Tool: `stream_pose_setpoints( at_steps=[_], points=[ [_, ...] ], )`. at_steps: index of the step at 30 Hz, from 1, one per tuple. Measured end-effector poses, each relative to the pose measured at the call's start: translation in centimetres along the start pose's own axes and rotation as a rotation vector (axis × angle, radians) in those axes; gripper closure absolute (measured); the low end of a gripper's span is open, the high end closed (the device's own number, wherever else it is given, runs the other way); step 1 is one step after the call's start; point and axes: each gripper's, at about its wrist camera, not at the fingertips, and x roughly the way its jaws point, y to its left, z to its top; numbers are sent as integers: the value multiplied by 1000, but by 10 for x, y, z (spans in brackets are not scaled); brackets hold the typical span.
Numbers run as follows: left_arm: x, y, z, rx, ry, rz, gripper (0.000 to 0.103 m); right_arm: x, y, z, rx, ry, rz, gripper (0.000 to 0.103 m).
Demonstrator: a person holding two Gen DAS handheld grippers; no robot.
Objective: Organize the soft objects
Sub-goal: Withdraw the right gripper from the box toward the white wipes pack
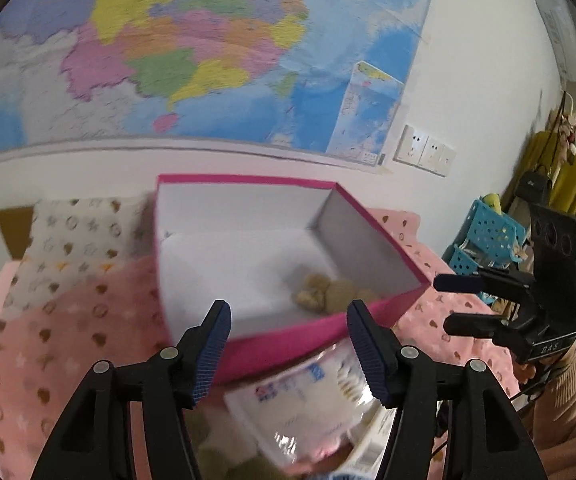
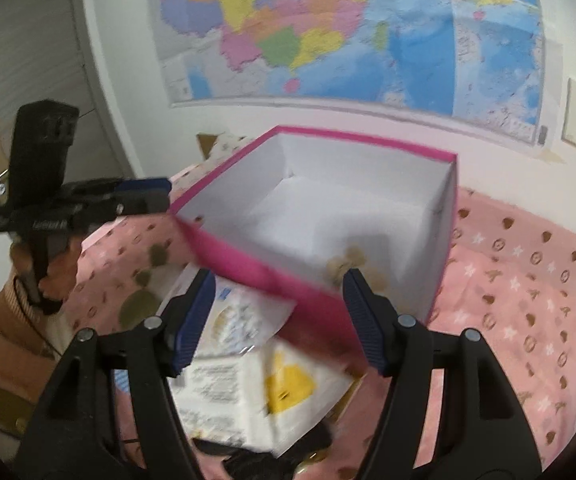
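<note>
An open pink box (image 1: pixel 288 344) with white inner walls stands on a pink patterned blanket (image 1: pixel 67 340). A tan plush toy (image 1: pixel 328 292) lies in its near right corner and shows over the box wall (image 2: pixel 255 268) as a tan plush toy (image 2: pixel 348 266). My left gripper (image 1: pixel 290 348) is open just before the box's front wall, above a blurred clear plastic packet (image 1: pixel 308 400). My right gripper (image 2: pixel 275 320) is open too, over white printed packets (image 2: pixel 288 392) lying in front of the box. Seen from the other side, the right gripper (image 1: pixel 464 304) and the left gripper (image 2: pixel 147 196) hold nothing.
A large map (image 1: pixel 207 40) covers the wall behind the bed. A patterned pillow (image 1: pixel 79 240) lies left of the box. Blue perforated baskets (image 1: pixel 484 236) and a hanging yellow garment (image 1: pixel 568 176) stand at the right. A person's peach sleeve (image 1: pixel 568 400) is near.
</note>
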Motion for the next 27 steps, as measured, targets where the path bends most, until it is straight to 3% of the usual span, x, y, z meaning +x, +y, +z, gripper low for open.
stream_pose_setpoints(
  at_steps=[9, 12, 19, 27],
  points=[
    [-11, 11, -45, -56, 50, 6, 41, 17, 14, -41, 37, 95, 1, 36],
    [-12, 4, -55, -51, 68, -24, 41, 23, 12, -51, 53, 123, -27, 36],
    [6, -33, -78, 10, 164, -129, 41, 36, 13, -69, 80, 176, -5, 36],
    [32, -43, -103, 5, 270, -160, 41, 37, 26, -72, 36, 187, 39, 38]
  ],
)
